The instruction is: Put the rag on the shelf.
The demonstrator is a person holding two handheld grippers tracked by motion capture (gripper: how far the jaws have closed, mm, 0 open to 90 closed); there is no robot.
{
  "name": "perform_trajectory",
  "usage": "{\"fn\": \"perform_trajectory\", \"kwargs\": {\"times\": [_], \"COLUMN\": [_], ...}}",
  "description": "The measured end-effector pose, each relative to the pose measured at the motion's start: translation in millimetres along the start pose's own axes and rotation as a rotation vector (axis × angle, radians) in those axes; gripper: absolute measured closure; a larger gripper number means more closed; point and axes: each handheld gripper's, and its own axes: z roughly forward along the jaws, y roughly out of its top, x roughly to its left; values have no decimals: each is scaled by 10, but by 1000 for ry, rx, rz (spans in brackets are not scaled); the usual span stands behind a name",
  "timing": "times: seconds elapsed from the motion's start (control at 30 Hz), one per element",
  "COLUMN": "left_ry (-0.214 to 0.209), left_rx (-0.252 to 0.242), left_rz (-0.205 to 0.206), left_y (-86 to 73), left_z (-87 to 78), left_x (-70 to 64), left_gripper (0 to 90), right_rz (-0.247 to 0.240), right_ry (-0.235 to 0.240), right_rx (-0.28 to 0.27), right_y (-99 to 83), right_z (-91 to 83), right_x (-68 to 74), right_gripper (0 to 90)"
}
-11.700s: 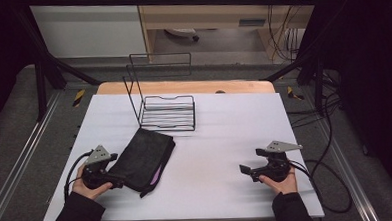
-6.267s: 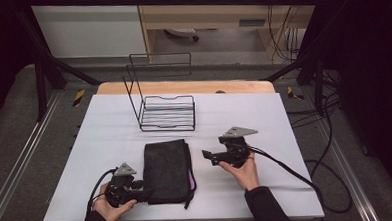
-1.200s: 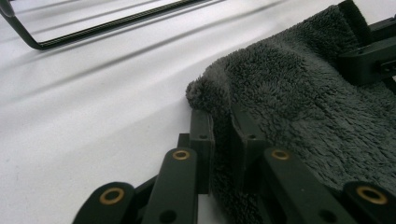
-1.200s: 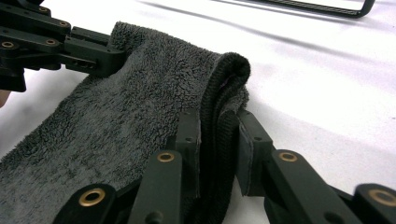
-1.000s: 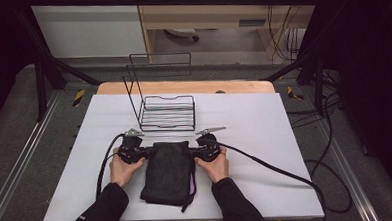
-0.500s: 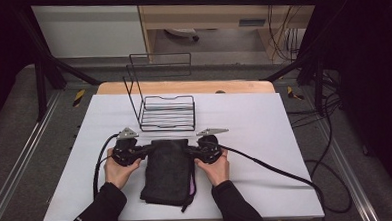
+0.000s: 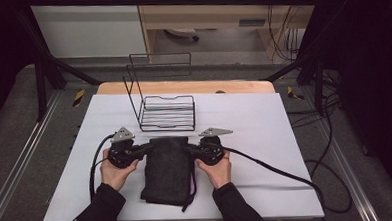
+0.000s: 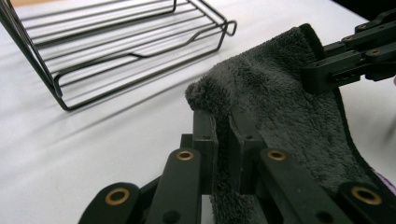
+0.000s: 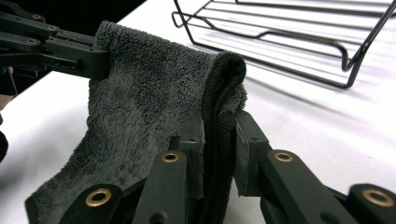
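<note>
A folded dark grey towel (image 7: 167, 169) with a purple edge lies lengthwise on the white table (image 7: 264, 122). My left gripper (image 7: 144, 149) is shut on its far left corner, and my right gripper (image 7: 188, 149) is shut on its far right corner. In the left gripper view the jaws pinch the fluffy towel (image 8: 275, 107), its corner lifted off the table, with the other gripper (image 8: 355, 56) clamped on the far corner. In the right gripper view the thick towel (image 9: 154, 98) edge sits between the jaws, and the left gripper (image 9: 60, 44) holds the opposite corner.
A black wire rack (image 7: 165, 109) with a tall back frame stands just beyond the towel, seen close in both gripper views (image 8: 135, 51) (image 9: 289, 37). Cables (image 7: 282, 172) trail from the grippers over the table. A wooden strip (image 7: 183, 87) borders the far edge.
Both grippers have closed on the towel's far corners and drawn slightly toward the person since a second ago. Earlier still, the towel lay angled at the left and the hands were apart.
</note>
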Motion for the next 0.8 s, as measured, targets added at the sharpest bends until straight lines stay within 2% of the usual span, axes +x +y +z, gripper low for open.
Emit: {"fn": "perform_trajectory", "kwargs": {"times": [0.07,0.3,0.8], "left_ry": [-1,6,10], "left_rx": [-14,-49,-139], "left_rz": [4,16,43], "left_y": [19,62,181], "left_z": [-37,-158,-394], "left_x": [-15,-55,-166], "left_gripper": [826,826,827], "right_rz": [-2,-53,-111], "right_ry": [2,-4,-10], "right_rx": [-10,-41,-132], "right_y": [17,103,284], "right_z": [-33,-111,-314], "right_x": [16,118,238], "right_gripper": [770,771,772]}}
